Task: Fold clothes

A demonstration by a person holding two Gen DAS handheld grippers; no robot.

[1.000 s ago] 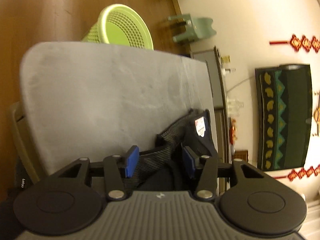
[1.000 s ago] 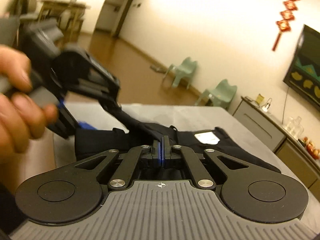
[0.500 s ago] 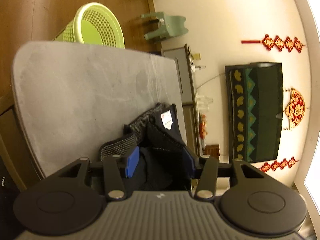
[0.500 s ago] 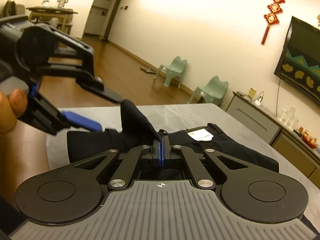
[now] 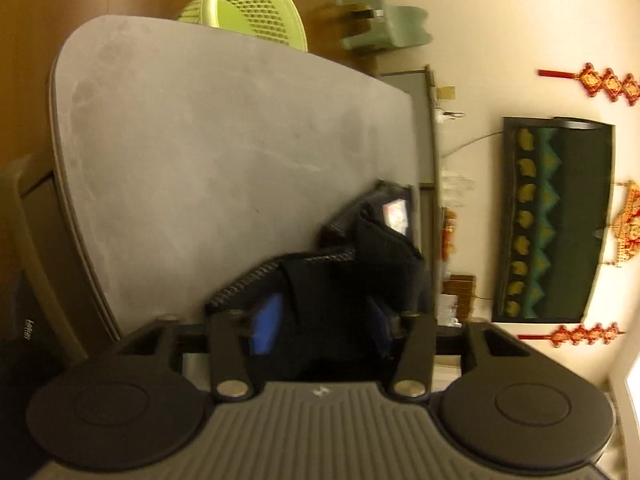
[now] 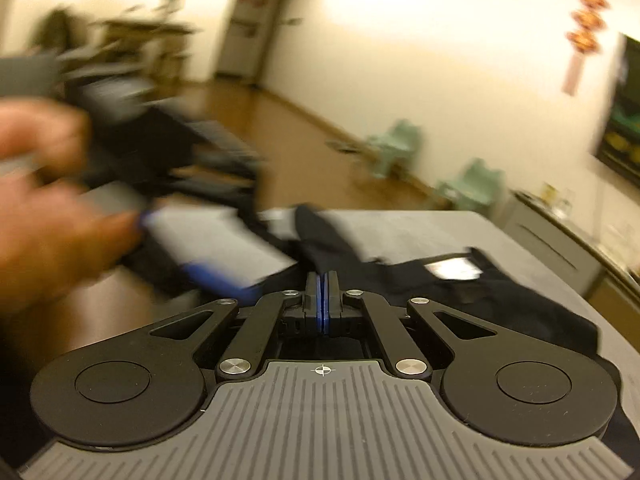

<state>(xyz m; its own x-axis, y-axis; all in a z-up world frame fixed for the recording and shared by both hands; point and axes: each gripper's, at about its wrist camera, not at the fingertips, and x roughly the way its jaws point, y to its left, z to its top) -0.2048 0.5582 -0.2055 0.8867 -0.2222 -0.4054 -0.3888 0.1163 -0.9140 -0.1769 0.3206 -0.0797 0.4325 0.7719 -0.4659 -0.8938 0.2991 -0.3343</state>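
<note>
Black fabric fills your left gripper [image 5: 326, 318]: its blue-padded jaws stand wide with a fold of the black mesh-lined garment [image 5: 360, 248] between them, not yet pinched. Your right gripper [image 6: 322, 306] has its jaws pressed together on a raised ridge of that garment [image 6: 500, 296]. It lies at the near right corner of the grey stone-topped table [image 5: 224, 140]. Beyond the far edge stands a lime-green perforated plastic basket [image 5: 248, 12].

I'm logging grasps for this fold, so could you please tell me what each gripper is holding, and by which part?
The right gripper is shut on a raised fold of the black garment. The left gripper is open around bunched fabric, not clamping it.
</note>
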